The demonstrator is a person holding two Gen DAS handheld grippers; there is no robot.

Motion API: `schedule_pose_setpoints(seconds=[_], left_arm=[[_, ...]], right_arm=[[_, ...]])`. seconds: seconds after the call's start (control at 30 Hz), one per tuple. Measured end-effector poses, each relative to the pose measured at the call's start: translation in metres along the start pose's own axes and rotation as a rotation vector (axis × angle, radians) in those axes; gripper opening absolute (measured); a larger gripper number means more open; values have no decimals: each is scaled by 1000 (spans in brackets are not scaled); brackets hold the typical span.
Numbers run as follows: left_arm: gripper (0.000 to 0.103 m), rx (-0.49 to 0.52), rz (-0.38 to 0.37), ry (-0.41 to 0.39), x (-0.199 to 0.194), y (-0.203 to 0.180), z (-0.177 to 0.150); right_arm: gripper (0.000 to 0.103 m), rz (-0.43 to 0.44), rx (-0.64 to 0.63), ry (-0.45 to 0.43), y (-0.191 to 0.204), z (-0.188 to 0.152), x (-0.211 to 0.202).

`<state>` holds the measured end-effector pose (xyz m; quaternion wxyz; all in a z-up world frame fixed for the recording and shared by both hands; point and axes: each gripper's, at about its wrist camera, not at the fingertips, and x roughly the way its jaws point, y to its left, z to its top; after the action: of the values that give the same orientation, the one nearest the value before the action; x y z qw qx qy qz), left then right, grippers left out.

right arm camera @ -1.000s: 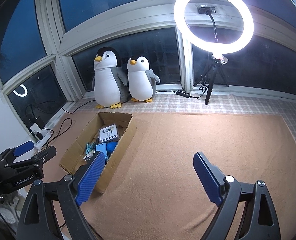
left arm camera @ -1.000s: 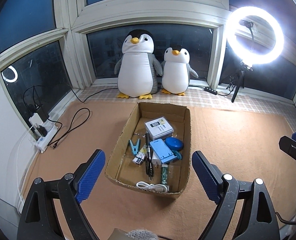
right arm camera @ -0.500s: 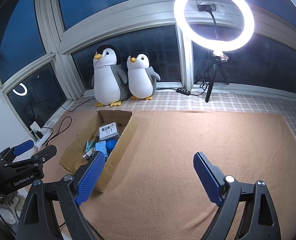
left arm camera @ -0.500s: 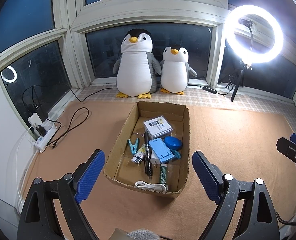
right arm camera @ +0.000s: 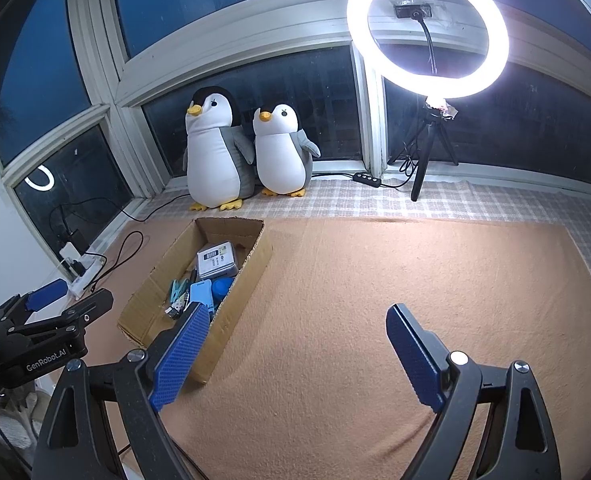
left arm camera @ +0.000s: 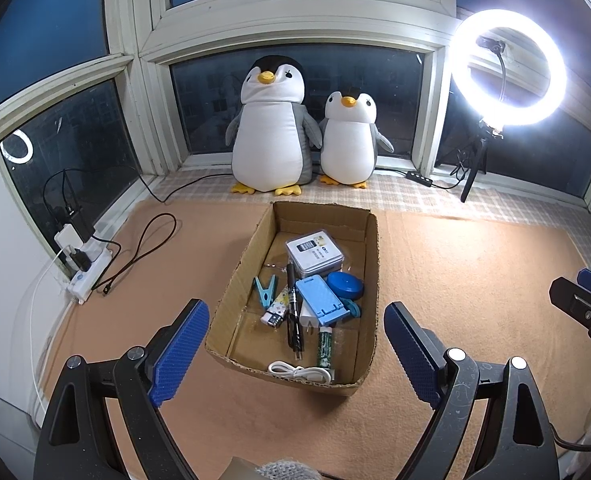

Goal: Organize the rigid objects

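A shallow cardboard box [left arm camera: 235, 280] [right arm camera: 255, 258] rests on the orange mat. Inside lie a clear-lidded white case [left arm camera: 313, 255], a light blue phone stand [left arm camera: 318, 299], a round blue case [left arm camera: 345, 285], a teal clothespin [left arm camera: 264, 289], a black pen [left arm camera: 291, 308], a green battery [left arm camera: 325, 348] and a white cable [left arm camera: 299, 372]. My left gripper [left arm camera: 295, 340] hovers open in front of the box's near end, nothing between its blue pads. My right gripper [right arm camera: 295, 344] stands open over bare mat to the right of the box.
Two plush penguins [left arm camera: 271, 132] [left arm camera: 349, 140] sit on the checked sill behind the box. A lit ring light on a tripod [right arm camera: 427, 32] stands at the back right. A white power strip [left arm camera: 89, 272] with black cables lies at the left wall. Orange mat [right arm camera: 415, 272] stretches right.
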<state>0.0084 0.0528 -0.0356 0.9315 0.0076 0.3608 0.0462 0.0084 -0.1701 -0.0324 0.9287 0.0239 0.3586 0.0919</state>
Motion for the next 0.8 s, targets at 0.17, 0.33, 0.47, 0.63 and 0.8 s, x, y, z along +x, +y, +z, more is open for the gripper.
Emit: schedule_pose_setpoints(seconds=[0.17,0.33,0.47,0.63,0.8], left_arm=[[92,-2,0,1,0,0,0],[92,-3,1,1,0,0,0],[92,-3,1,1,1,-1,0],[92,-6,1,0,2,-1,-1],[92,-9,2,0,3,0,-1]], right_arm=[[88,1,1,2,2,-1,1],[88,-1,1,5,3,-2,1],[88,-1,1,5,3,-2,1],[88,1,-2,8,4,-3,2],[88,0,-2,8,5,-4,2]])
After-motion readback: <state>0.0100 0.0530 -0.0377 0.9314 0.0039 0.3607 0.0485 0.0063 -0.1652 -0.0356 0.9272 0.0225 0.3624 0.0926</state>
